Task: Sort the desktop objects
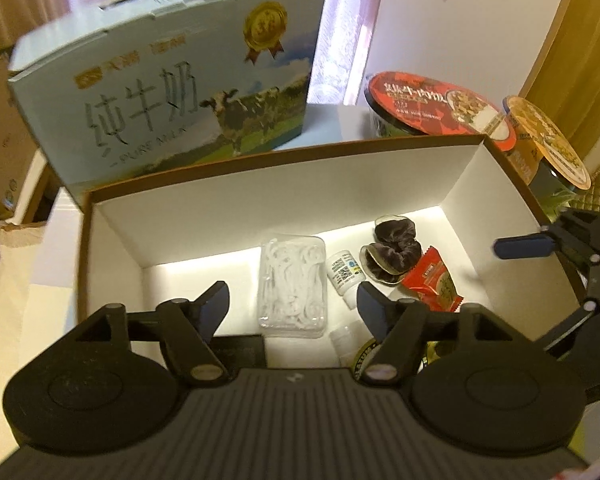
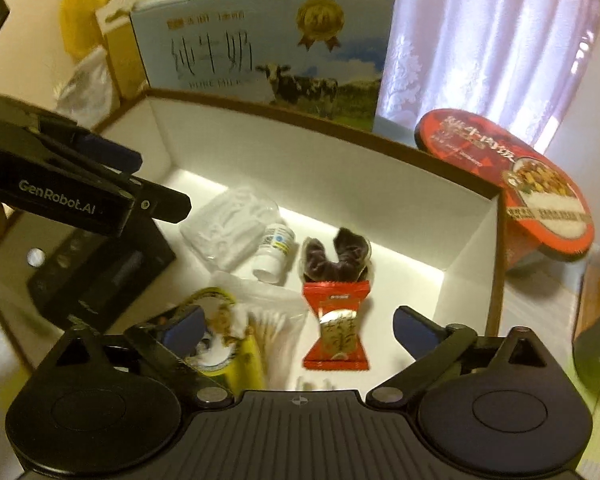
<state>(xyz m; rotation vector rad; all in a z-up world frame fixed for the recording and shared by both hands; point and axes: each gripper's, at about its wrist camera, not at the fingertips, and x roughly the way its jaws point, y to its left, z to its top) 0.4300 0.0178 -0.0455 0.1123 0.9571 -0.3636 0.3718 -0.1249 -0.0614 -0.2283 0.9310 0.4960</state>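
Two handheld claws hover over an open white-lined cardboard box (image 1: 228, 204), where small desktop clutter is being gathered into one place. The left claw (image 1: 294, 304) stands spread and empty above the box's near end, nothing between its blue pads. The right claw (image 2: 300, 330), at the box's right side, gapes wide and holds nothing; a red snack sachet (image 2: 336, 328) lies flat on the box floor between its fingers, free of both pads, seemingly just let go.

On the box floor near the middle sit a clear plastic case of white floss picks (image 1: 293, 290), a small white bottle (image 1: 345, 274) lying on its side with a printed code on its label, and, toward the box's right wall, a dark velvet scrunchie (image 1: 394, 254). At the box's near end lie a clear bag of what may be cotton swabs (image 2: 276, 320), though blur leaves that uncertain, a yellow-rimmed round item (image 2: 216, 320) and a black rectangular case (image 2: 104, 268) against the left wall.

Behind the box's far wall stands a milk carton (image 1: 172, 80) printed "纯牛奶" and "PURE MILK" with a cow and a gold medal. By the box's far right corner rests a red-lidded instant meal bowl (image 2: 504, 184), its lettering too blurred to read. "GenRobot.AI" shows on the left claw's arm.
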